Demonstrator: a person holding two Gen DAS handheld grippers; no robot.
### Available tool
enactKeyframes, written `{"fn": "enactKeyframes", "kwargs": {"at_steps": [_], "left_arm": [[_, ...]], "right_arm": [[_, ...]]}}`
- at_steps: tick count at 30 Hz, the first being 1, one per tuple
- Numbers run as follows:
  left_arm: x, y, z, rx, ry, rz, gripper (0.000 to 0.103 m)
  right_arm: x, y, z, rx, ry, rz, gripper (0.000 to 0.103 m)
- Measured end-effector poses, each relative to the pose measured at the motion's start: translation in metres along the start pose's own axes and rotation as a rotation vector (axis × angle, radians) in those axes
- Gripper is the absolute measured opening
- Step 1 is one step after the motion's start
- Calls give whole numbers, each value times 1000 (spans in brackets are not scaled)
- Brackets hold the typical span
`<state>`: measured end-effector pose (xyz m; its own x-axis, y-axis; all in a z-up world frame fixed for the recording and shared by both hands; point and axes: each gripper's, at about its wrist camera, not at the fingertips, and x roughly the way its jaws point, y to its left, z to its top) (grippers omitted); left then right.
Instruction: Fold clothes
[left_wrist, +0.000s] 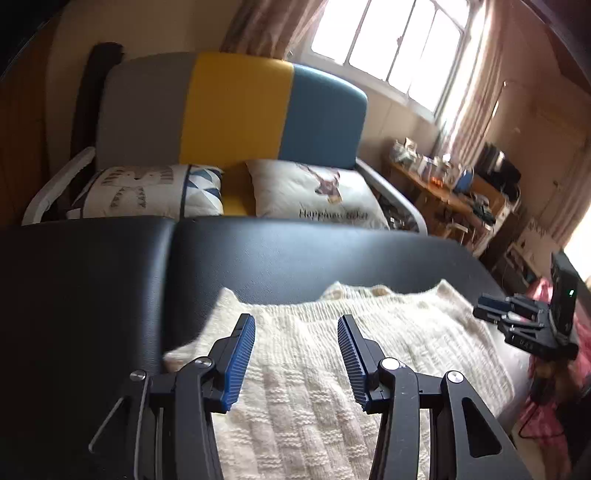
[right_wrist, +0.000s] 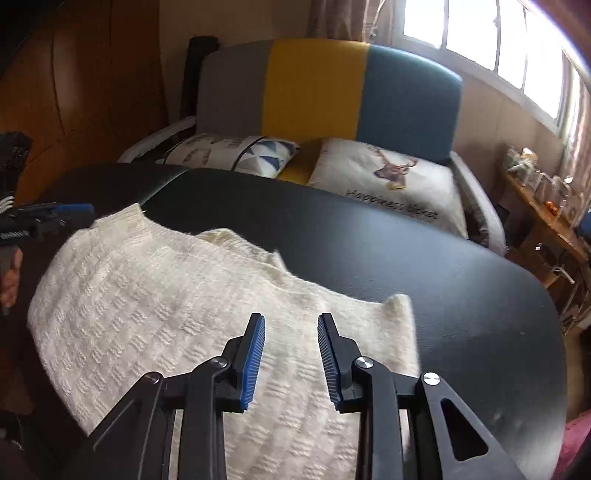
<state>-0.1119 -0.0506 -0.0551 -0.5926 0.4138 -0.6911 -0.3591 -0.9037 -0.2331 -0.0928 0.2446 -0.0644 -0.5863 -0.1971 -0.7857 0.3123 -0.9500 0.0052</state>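
Desk (left_wrist: 295, 254), black and padded, carries the cream knit sweater (left_wrist: 332, 369) at 6 o'clock. Sofa (left_wrist: 236, 107) in grey, yellow and blue stands beyond the far edge at 12, two printed cushions (left_wrist: 314, 192) on it; bright window (left_wrist: 388, 40) at 1, cluttered wooden shelf (left_wrist: 443, 184) at 3. Bare desk lies open past the sweater. Left claw (left_wrist: 295, 332) hovers parted, empty, above the knit. Right claw (right_wrist: 291, 332) likewise parted, holding nothing.

Deer-print cushion (right_wrist: 388, 184) on sofa showing script "Happiness ticket" along its lower edge, clearer in right wrist view, blurring in left wrist view (left_wrist: 321, 195), white lettering on other hand-held gripper's body too small to read
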Motion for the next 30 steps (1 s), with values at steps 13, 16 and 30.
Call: {"fn": "enactKeyframes", "kwargs": {"at_steps": [13, 16, 30], "left_arm": [[69, -16, -21, -9, 168, 69, 10], [59, -17, -26, -33, 116, 68, 8], [101, -14, 13, -116, 25, 61, 6]], "right_arm": [[73, -10, -6, 238, 157, 111, 30], [64, 13, -8, 121, 130, 22, 6], [60, -16, 11, 254, 75, 21, 3]]}}
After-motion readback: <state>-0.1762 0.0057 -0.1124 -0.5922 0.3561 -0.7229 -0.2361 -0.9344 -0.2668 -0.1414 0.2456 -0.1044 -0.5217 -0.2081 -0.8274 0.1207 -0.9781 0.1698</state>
